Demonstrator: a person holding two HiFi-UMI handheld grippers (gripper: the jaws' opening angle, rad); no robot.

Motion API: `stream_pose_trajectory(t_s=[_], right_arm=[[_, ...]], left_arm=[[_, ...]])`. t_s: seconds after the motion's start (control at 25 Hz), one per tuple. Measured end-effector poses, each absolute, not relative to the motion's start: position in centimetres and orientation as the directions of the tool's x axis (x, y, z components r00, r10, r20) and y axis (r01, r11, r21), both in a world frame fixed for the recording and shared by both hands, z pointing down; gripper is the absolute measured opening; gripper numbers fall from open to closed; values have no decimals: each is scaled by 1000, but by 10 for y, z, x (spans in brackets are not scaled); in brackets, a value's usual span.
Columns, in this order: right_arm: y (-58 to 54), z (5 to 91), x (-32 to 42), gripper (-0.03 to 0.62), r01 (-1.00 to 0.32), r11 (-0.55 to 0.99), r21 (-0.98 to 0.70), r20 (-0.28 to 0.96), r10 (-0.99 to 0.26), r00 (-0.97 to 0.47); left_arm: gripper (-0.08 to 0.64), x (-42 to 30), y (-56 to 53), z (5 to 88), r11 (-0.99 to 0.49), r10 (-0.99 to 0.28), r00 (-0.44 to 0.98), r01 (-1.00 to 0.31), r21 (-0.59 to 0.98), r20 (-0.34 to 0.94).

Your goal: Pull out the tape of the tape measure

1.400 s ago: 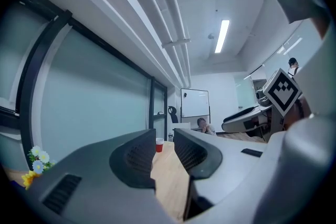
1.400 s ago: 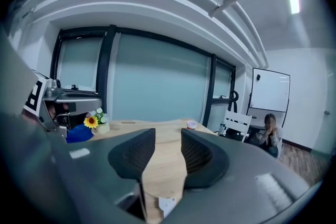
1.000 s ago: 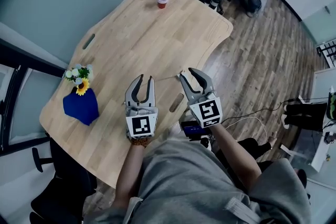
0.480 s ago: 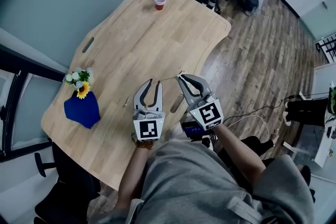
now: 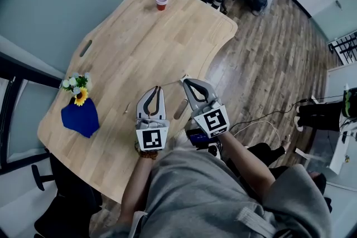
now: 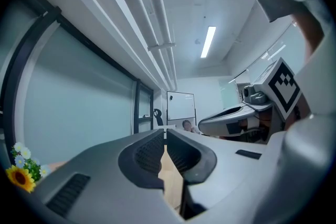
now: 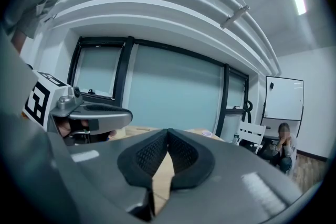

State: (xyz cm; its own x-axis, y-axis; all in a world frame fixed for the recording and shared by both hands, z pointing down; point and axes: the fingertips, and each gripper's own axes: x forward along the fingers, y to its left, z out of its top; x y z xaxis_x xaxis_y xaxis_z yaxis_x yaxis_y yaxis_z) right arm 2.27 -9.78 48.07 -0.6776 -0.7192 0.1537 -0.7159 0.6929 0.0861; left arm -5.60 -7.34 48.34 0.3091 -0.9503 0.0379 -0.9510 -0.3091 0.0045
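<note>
Tape [image 5: 172,82]: thin pale strip, short run visible, stretched straight above the wooden table [image 5: 139,36] close to its near edge. Runs left-right, slightly slanted. Can't make out the case.

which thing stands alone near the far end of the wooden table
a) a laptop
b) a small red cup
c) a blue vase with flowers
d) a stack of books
b: the small red cup stands by itself near the far edge of the table, while the blue vase with its flowers sits at the left edge, much closer to the person.
</note>
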Motion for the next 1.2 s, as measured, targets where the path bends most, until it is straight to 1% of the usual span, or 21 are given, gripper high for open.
stream_pose_trajectory(t_s=[0.16, 0.36, 0.64, 1.0, 1.2], right_arm=[[-98, 482, 20, 11, -719, 689, 90, 150, -723, -674], [-97, 486, 16, 11, -703, 699, 129, 176, -714, -678], [-102, 486, 23, 11, -725, 679, 117, 160, -733, -661], [-110, 487, 30, 11, -740, 661, 124, 170, -749, -640], [-114, 487, 32, 11, -744, 656, 123, 172, -753, -635]], left_arm=[[11, -56, -73, 482, -313, -949, 313, -950, 3, 36], [9, -57, -74, 485, -313, -949, 312, -950, -8, 37], [9, -60, -76, 489, -292, -955, 291, -956, -15, 52], [9, -64, -77, 493, -283, -957, 282, -959, 2, 60], [9, -67, -79, 492, -277, -960, 276, -961, -14, 54]])
